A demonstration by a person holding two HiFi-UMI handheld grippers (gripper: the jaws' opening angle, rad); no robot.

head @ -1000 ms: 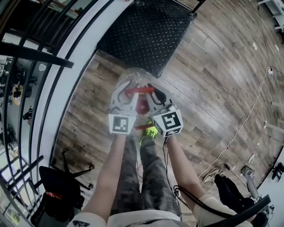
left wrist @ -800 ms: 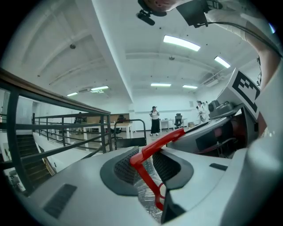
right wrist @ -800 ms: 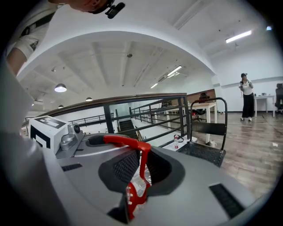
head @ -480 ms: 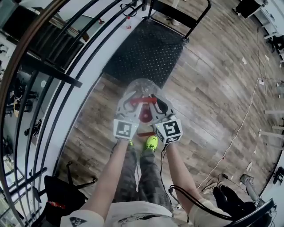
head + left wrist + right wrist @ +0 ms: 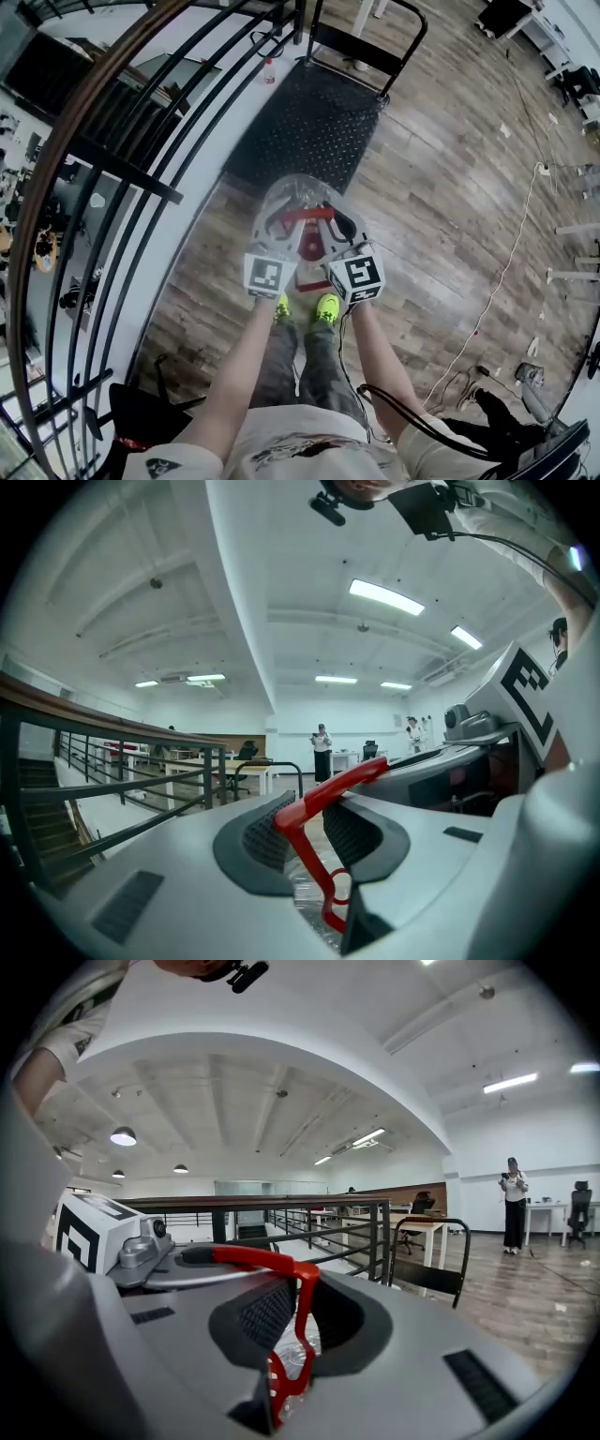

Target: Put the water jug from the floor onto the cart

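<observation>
The clear water jug (image 5: 302,195) hangs above the wooden floor by its red handle (image 5: 302,216), just short of the cart's black studded deck (image 5: 309,122). My left gripper (image 5: 274,219) is shut on the left end of the handle, my right gripper (image 5: 334,219) on the right end. In the left gripper view the red handle (image 5: 323,799) runs between the dark pads (image 5: 267,841), with clear plastic (image 5: 314,902) below. The right gripper view shows the same handle (image 5: 302,1312) pinched between its pads (image 5: 262,1321), over the jug's neck (image 5: 292,1352).
A black railing (image 5: 122,155) curves along the left of the cart. The cart's push handle (image 5: 367,52) stands at its far end, a small bottle (image 5: 270,70) beside it. A cable (image 5: 506,272) trails on the floor at right. A person (image 5: 514,1202) stands far off.
Both grippers have risen together with the jug, which now hangs higher off the floor. The cart's push handle has come into the head view.
</observation>
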